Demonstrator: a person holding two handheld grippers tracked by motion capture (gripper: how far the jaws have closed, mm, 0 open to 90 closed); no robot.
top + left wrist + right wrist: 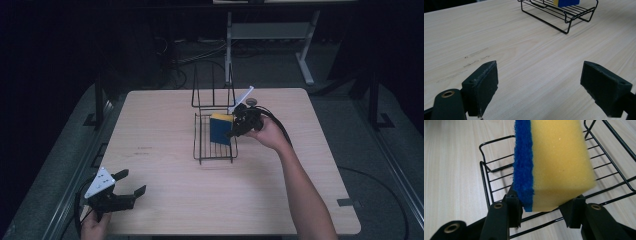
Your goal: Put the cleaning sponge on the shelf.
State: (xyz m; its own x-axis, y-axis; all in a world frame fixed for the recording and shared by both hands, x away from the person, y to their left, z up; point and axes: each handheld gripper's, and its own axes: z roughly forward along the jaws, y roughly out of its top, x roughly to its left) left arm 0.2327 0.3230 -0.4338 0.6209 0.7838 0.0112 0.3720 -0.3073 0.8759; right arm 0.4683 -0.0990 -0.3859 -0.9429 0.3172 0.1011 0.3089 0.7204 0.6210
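Observation:
A yellow sponge with a blue scouring side [554,162] is clamped between the jaws of my right gripper [541,206], which is shut on its lower end. In the high view the sponge [220,128] hangs just above the black wire rack [202,150] at the table's middle, with the right gripper [239,127] at its right side. Beneath the sponge lies the rack's wire floor [496,180]. My left gripper [131,183] rests near the table's front left corner, jaws wide apart over bare wood [539,82], nothing between them. The rack [564,15] and a sliver of sponge [566,2] lie far ahead of it.
The light wooden table [165,200] has faint pencil marks [142,150] left of the rack. The rack's tall wire back [212,90] rises behind its tray. Dark floor, cables and a desk frame [305,60] lie beyond the far edge.

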